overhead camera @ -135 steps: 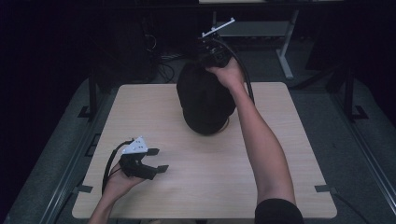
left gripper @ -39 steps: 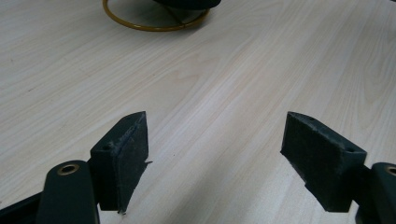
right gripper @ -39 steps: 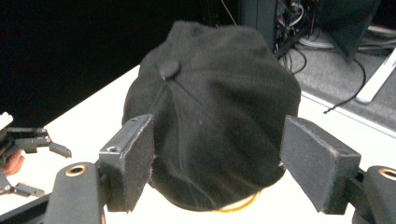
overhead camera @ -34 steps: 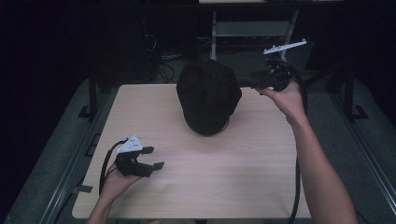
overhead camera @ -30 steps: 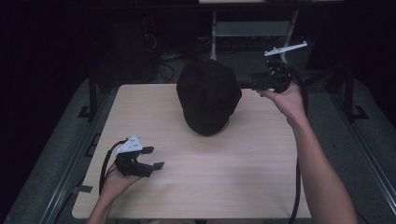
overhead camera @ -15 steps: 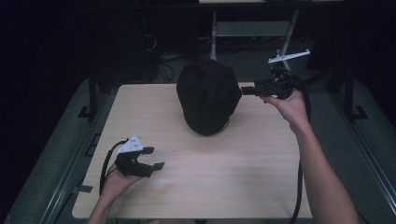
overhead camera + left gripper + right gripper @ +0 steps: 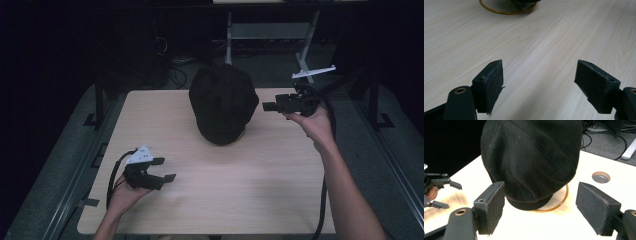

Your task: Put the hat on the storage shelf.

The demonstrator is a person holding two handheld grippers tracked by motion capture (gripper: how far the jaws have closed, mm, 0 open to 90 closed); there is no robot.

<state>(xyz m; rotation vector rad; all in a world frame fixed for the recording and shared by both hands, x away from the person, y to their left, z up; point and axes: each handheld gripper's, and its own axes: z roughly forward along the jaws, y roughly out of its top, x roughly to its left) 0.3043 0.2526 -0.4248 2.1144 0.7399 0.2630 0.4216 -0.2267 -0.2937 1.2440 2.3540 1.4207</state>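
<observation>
A black cap (image 7: 221, 102) sits over a stand with a gold ring base (image 7: 564, 199) at the back middle of the wooden table (image 7: 260, 185). My right gripper (image 7: 272, 106) hovers just right of the cap, jaws pointing at it. In the right gripper view this gripper (image 7: 540, 206) is open, the cap (image 7: 531, 162) lies ahead between the pads, not touched. My left gripper (image 7: 165, 169) rests low at the front left, open, nothing between its fingers. In the left gripper view that gripper (image 7: 539, 82) faces bare wood, with the ring base (image 7: 506, 10) far ahead.
A round cable hole (image 7: 601, 177) is set in the table beyond the cap. Behind the table stand a metal frame (image 7: 270, 30) and loose cables (image 7: 175, 55) on a dark floor. Rails run along both table sides.
The right gripper has swung from above and behind the cap round to its right side and come lower, turning its jaws toward the cap. The left gripper has stayed put.
</observation>
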